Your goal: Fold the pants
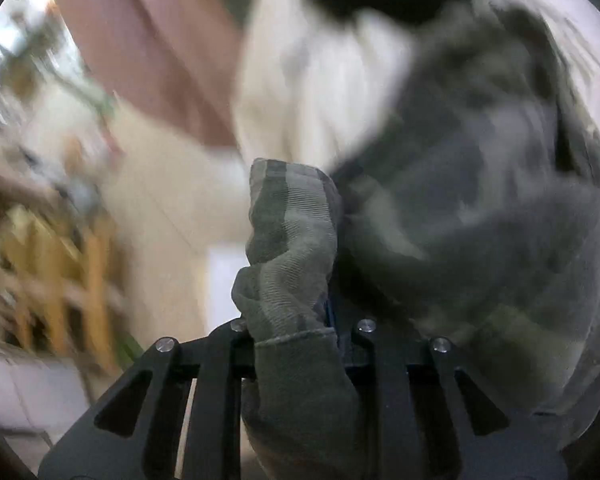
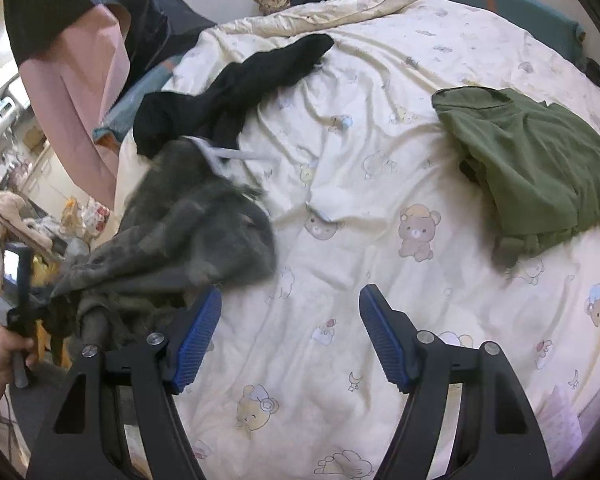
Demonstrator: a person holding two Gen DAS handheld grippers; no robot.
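The grey pants (image 1: 292,232) are bunched, and a ribbed hem stands up between the fingers of my left gripper (image 1: 296,320), which is shut on it; the cloth hides the pads. The rest of the pants hangs blurred to the right. In the right wrist view the grey pants (image 2: 204,232) lie heaped at the bed's left edge and stretch toward a hand (image 2: 0,356) holding the left gripper's handle. My right gripper (image 2: 290,316) stands open above the bear-print sheet (image 2: 380,280), its blue pads (image 2: 198,340) bare, just right of the heap.
A black garment (image 2: 228,84) lies across the bed's far left. A folded green garment (image 2: 540,164) rests at the right. A person in pink and dark clothing (image 2: 80,100) stands at the left edge. Cluttered shelves (image 2: 16,208) fill the room beyond.
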